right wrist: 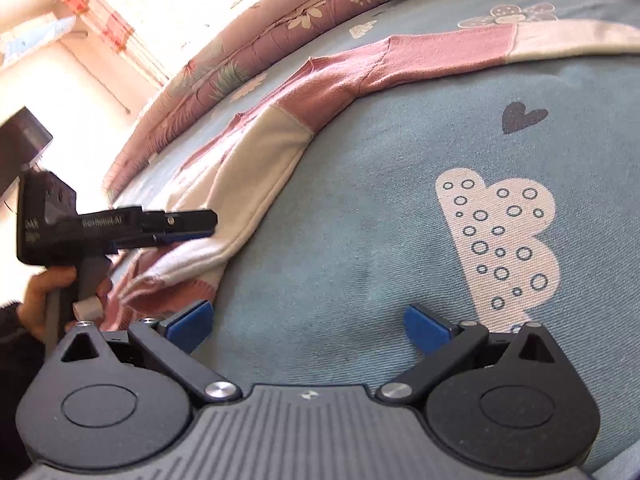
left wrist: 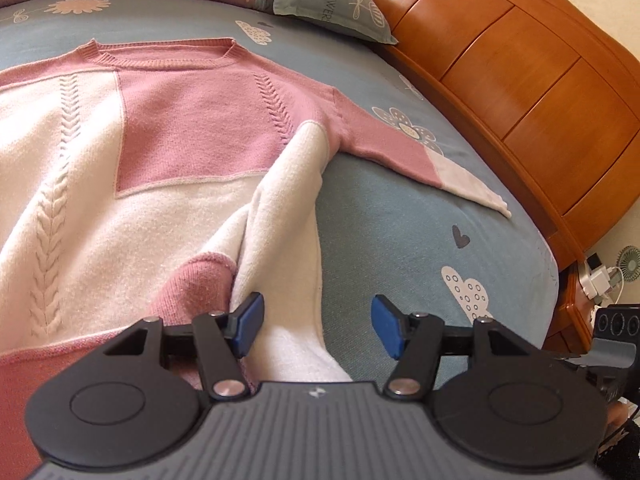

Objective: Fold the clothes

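Spread on blue bedding point(left wrist: 400, 216), sweater point(left wrist: 168, 140) lies under the left gripper's point(left wrist: 316, 326) wide-open fingers; right gripper point(right wrist: 308, 326) equally spread, empty.

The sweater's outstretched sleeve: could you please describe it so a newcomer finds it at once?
Start at the wooden headboard. On the blue bedsheet beside it, the sweater stretches out one sleeve. Only this sleeve runs pink, then white, lying flat.
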A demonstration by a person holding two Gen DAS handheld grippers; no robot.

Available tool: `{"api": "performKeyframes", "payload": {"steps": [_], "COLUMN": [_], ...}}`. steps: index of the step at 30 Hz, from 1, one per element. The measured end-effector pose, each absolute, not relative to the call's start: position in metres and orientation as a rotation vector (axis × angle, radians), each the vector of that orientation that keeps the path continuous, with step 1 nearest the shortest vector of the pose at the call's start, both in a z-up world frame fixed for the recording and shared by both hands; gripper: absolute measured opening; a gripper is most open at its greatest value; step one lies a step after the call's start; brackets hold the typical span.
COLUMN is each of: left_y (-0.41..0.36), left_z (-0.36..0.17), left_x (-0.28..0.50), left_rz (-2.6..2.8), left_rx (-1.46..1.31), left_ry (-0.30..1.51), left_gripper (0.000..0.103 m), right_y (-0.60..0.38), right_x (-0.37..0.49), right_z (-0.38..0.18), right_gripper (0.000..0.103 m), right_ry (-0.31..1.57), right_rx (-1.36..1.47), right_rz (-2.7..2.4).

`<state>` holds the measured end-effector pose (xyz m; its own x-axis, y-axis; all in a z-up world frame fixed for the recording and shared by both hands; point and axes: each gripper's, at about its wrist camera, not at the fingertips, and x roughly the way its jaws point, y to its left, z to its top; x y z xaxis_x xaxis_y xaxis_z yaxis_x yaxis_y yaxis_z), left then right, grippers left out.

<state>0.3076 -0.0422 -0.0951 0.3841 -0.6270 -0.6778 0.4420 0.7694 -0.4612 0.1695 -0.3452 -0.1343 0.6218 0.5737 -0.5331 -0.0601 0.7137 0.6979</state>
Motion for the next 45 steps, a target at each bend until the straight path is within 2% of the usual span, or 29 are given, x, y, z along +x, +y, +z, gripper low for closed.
{"api": "performKeyframes", "payload": {"steps": [4, 6, 8, 9, 10, 13, 18, 27, 30, 34, 38, 45], "left_y": [-0.025, -0.018, -0.012, -0.009, -0.006, 0.000, 0.021, 0.011, 0.003, -0.021, -0.047, -0.028], "left_z": [-0.099, -0.101, -0.102, -0.103, -0.103, -0.108, -0.106, -0.087, -0.075, -0.066, -0.090, -0.113], "left_x": [0.300, 0.295, 0.291, 0.288, 0.286, 0.285, 0.285, 0.271, 0.269, 0.276, 0.290, 0.301], "left_rz": [-0.734, -0.748, -0.759, -0.764, -0.769, -0.771, -0.781, -0.730, -0.788, -0.961, -0.962, -0.919], "left_rx": [-0.271, -0.274, -0.268, -0.265, -0.261, -0.255, -0.344, -0.236, -0.297, -0.416, -0.407, -0.504], "left_ry": [0.924, 0.906, 0.887, 0.877, 0.868, 0.876, 0.863, 0.799, 0.772, 0.794, 0.906, 0.968], "left_gripper": [0.061, 0.063, 0.075, 0.085, 0.086, 0.086, 0.086, 0.085, 0.084, 0.086, 0.085, 0.081], "right_y": [-0.349, -0.338, -0.321, -0.312, -0.303, -0.275, -0.264, -0.272, -0.274, -0.275, -0.274, -0.277], "right_x": [0.186, 0.198, 0.214, 0.224, 0.234, 0.267, 0.296, 0.245, 0.223, 0.216, 0.215, 0.215], "right_z": [-0.155, -0.158, -0.155, -0.154, -0.152, -0.145, -0.152, -0.145, -0.141, -0.138, -0.139, -0.139], "right_gripper": [0.103, 0.103, 0.103, 0.103, 0.103, 0.103, 0.103, 0.103, 0.103, 0.103, 0.103, 0.103], "right_ry": [0.894, 0.937, 0.961, 0.975, 0.983, 1.002, 0.949, 0.909, 0.897, 0.882, 0.872, 0.882], "right_rx": [1.013, 1.056, 1.029, 1.017, 0.994, 0.921, 0.995, 0.848, 0.778, 0.741, 0.721, 0.729], "right_rz": [0.525, 0.541, 0.556, 0.570, 0.558, 0.512, 0.494, 0.531, 0.538, 0.538, 0.546, 0.541]}}
